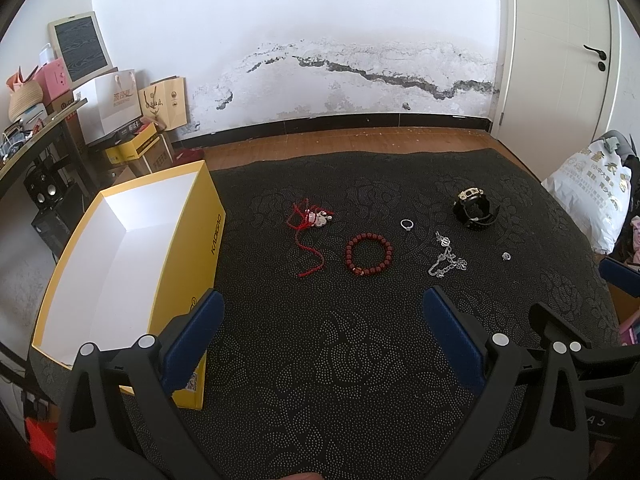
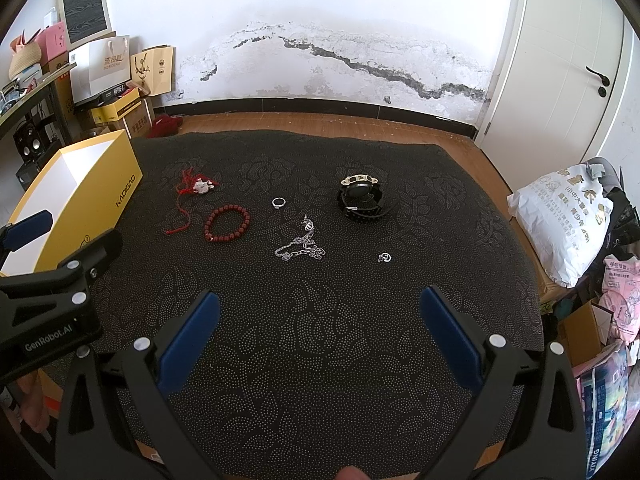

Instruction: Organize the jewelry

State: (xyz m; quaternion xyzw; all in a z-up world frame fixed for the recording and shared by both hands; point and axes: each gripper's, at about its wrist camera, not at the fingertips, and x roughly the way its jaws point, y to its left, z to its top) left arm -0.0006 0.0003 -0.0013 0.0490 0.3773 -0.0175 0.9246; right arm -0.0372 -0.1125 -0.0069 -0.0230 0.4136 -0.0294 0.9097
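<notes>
Jewelry lies on a dark patterned mat: a red cord pendant, a red bead bracelet, a silver ring, a silver chain, a small silver earring and a black watch. An open yellow box with a white inside stands at the mat's left. My left gripper is open and empty, near the box. My right gripper is open and empty, short of the chain and earring. The box and the watch also show in the right wrist view.
A white bag and pink packets crowd the right edge. Boxes and paper bags stack at the back left by a desk. A white door is at the back right. Wood floor lies beyond the mat.
</notes>
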